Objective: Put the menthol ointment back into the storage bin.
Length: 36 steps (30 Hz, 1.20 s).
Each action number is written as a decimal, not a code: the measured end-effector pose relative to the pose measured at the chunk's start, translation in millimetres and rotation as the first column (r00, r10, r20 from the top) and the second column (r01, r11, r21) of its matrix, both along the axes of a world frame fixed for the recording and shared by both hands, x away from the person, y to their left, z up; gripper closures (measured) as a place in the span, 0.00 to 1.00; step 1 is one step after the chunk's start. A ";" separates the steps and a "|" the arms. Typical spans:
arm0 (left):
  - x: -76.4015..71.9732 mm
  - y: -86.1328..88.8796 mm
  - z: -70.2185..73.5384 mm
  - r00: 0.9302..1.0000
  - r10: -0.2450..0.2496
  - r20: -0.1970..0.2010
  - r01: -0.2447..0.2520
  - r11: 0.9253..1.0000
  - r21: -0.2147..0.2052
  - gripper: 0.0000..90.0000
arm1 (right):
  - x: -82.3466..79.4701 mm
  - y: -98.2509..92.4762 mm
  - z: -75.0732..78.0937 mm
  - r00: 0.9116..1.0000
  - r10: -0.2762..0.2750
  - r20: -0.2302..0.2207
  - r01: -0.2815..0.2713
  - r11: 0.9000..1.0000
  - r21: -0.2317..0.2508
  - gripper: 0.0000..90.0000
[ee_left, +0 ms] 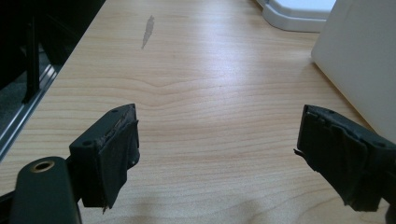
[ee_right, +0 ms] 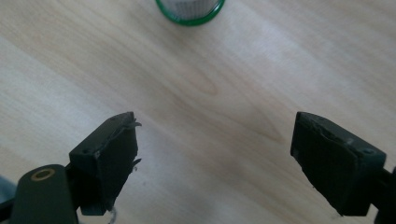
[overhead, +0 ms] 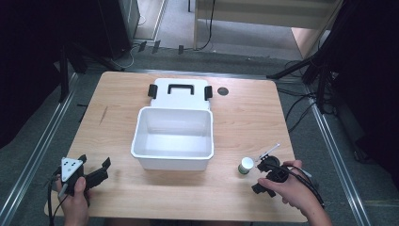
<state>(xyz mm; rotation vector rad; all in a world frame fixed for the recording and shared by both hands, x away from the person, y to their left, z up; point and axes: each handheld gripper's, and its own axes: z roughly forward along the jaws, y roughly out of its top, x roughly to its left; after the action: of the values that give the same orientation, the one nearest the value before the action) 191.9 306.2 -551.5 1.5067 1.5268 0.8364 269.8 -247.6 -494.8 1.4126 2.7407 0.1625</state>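
Hovering near the front right corner of the worktop [overhead: 244, 113], the right tongs [overhead: 260, 162] have their jaws spread wide with nothing between them. Just beyond them stands a small round jar [overhead: 245, 165] with a white top and a green rim, upright on the wood and apart from the jaws. In the right gripper view the jar [ee_right: 190, 10] sits at the top edge, well ahead of the two black pads, and bare wood lies between the pads. A person's right hand [overhead: 294, 188] holds the gripper body, with its cable trailing back toward the wrist.

At the front left corner, the left tongs [overhead: 96, 165] rest low over the worktop in the person's left hand [overhead: 75, 200], also wide open and holding nothing; the left gripper view shows plain wood between its pads and a white wall of the box [ee_left: 359, 60] off to one side.

A white plastic box [overhead: 173, 139] stands open in the middle of the worktop, with nothing showing inside it. Its lid [overhead: 180, 92], with a black handle and black clips, lies flat just behind it, touching the back rim. The jar is to the right of the box, near its front corner but not touching it.
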 end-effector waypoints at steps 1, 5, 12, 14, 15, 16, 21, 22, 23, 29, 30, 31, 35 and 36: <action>0.0 0.1 0.1 1.000 0.000 -0.002 0.000 1.000 0.000 0.15 | 2.9 2.4 0.4 1.000 0.005 -0.029 -0.005 1.000 -0.015 0.17; 0.5 -0.1 0.0 1.000 0.006 -0.003 -0.006 1.000 -0.002 0.15 | 12.5 9.9 3.3 0.994 -0.036 -0.099 0.033 0.999 -0.033 0.19; 1.0 -0.7 -0.1 1.000 0.009 -0.006 -0.009 1.000 0.000 0.15 | 27.9 23.1 10.1 0.992 -0.052 -0.115 0.048 0.998 -0.038 0.23; 1.0 -0.8 0.0 1.000 0.006 -0.010 -0.006 1.000 0.008 0.15 | 31.7 26.5 13.0 0.992 -0.056 -0.110 0.053 0.998 -0.032 0.24; 1.1 -1.1 0.0 1.000 0.006 -0.010 -0.006 1.000 0.010 0.15 | 33.4 28.5 14.3 0.993 -0.058 -0.102 0.056 0.998 -0.030 0.25; 1.2 -1.4 -0.1 1.000 0.008 -0.007 -0.008 1.000 0.011 0.15 | 35.1 30.3 16.0 0.993 -0.060 -0.099 0.057 0.998 -0.027 0.26; 1.4 -1.8 0.0 1.000 0.008 -0.008 -0.008 1.000 0.011 0.15 | 41.7 41.2 21.9 0.995 -0.058 -0.084 0.057 0.998 -0.014 0.30; 1.4 -1.8 0.0 1.000 0.008 -0.008 -0.008 1.000 0.011 0.15 | 43.2 42.1 22.1 0.996 -0.049 -0.077 0.048 0.999 -0.016 0.31; 1.3 -1.7 0.0 1.000 0.008 -0.008 -0.008 1.000 0.012 0.15 | 44.0 44.4 22.6 0.996 -0.057 -0.074 0.055 0.998 -0.018 0.32; 1.3 -1.6 0.0 1.000 0.009 -0.008 -0.009 1.000 0.010 0.15 | 50.3 52.2 21.4 0.996 -0.074 -0.053 0.073 0.997 -0.021 0.42; 1.3 -1.5 0.0 1.000 0.009 -0.008 -0.009 1.000 0.010 0.15 | 50.7 53.0 21.1 0.996 -0.076 -0.057 0.074 0.997 -0.027 0.45; 1.4 -1.5 0.0 1.000 0.009 -0.008 -0.009 1.000 0.010 0.15 | 51.6 53.7 20.6 0.996 -0.071 -0.060 0.069 0.997 -0.028 0.49; 1.4 -1.5 0.0 1.000 0.009 -0.009 -0.009 1.000 0.010 0.16 | 53.3 56.2 21.6 0.996 -0.054 -0.066 0.052 0.998 -0.033 0.57; 1.4 -1.5 0.1 1.000 0.010 -0.010 -0.009 1.000 0.010 0.15 | 53.6 56.3 22.2 0.996 -0.052 -0.072 0.050 0.998 -0.027 0.57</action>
<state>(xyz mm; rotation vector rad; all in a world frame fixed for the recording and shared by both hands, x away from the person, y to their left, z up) 193.3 304.8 -551.4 1.5142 1.5403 0.8444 323.4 -191.3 -472.6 1.5095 2.7501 0.0754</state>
